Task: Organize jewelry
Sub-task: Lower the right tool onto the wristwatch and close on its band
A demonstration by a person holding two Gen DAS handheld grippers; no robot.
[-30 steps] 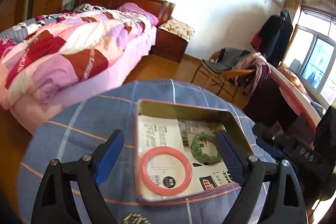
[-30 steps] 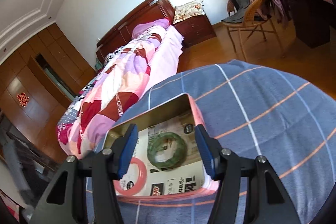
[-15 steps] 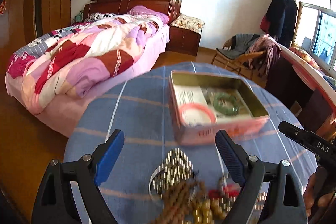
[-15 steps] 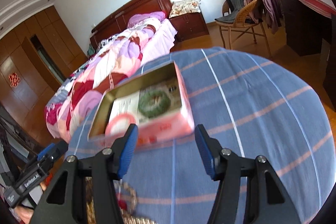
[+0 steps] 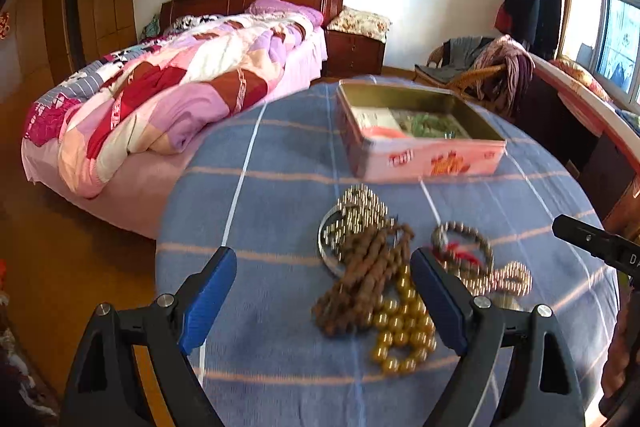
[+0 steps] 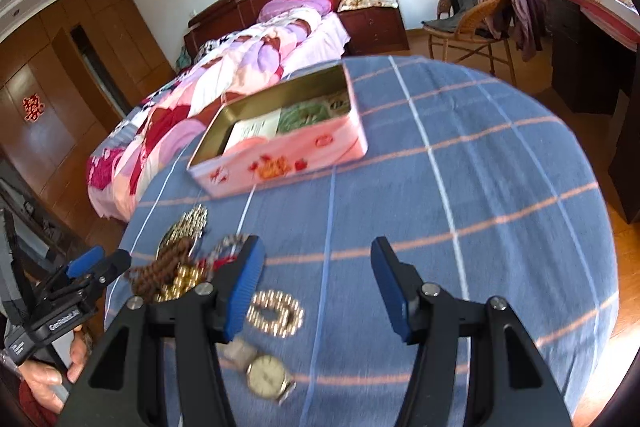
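On the blue plaid counter [image 5: 280, 195], the left hand-held gripper [image 5: 323, 301] hovers wide open over the jewelry pile, gripping nothing. From left to right lie one brown bead string [image 5: 366, 279], one cluster of yellow beads [image 5: 400, 331] and one dark bead bracelet [image 5: 464, 247] with red thread. Behind them sits one open pink tin [image 5: 424, 157] holding one pink bangle [image 5: 384, 133] and one green bangle [image 5: 430, 125]. The right hand-held gripper [image 6: 318, 285] is also wide open and empty, near one gold bead bracelet [image 6: 275, 313] and one wristwatch [image 6: 266, 375].
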